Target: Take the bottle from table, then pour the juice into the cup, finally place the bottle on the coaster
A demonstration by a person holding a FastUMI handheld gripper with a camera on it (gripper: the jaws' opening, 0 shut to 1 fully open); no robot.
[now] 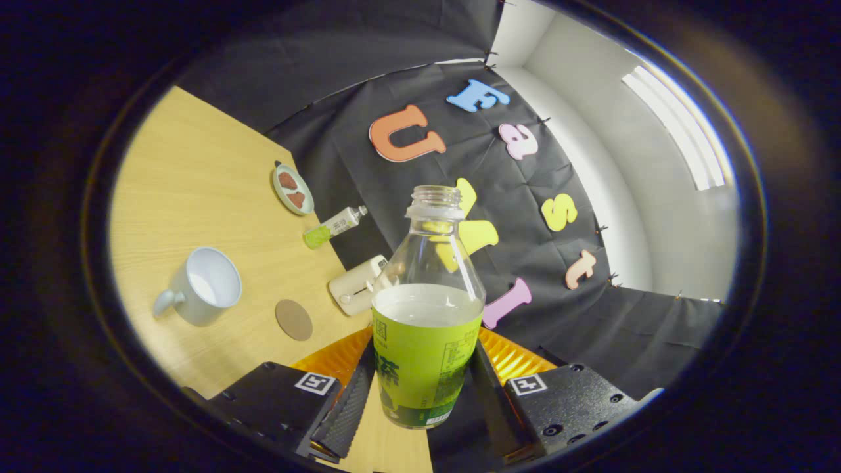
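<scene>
My gripper (420, 387) is shut on the bottle (427, 309), one finger pressing each side of its green label. The bottle is clear plastic, uncapped, and about half full of pale juice. It is lifted off the wooden table (197, 171), and the whole scene looks tilted. A pale blue cup (204, 286) with a handle stands on the table, off to the left of the fingers, with some white liquid at its bottom. The round brown coaster (294, 319) lies flat between the cup and the bottle.
Beyond the coaster sits a cream-coloured box-like device (355, 289). Farther back lie a small tube with a green end (334, 227) and a small dish (293, 189) holding brown pieces. The table edge runs close behind these, against the black cloth wall.
</scene>
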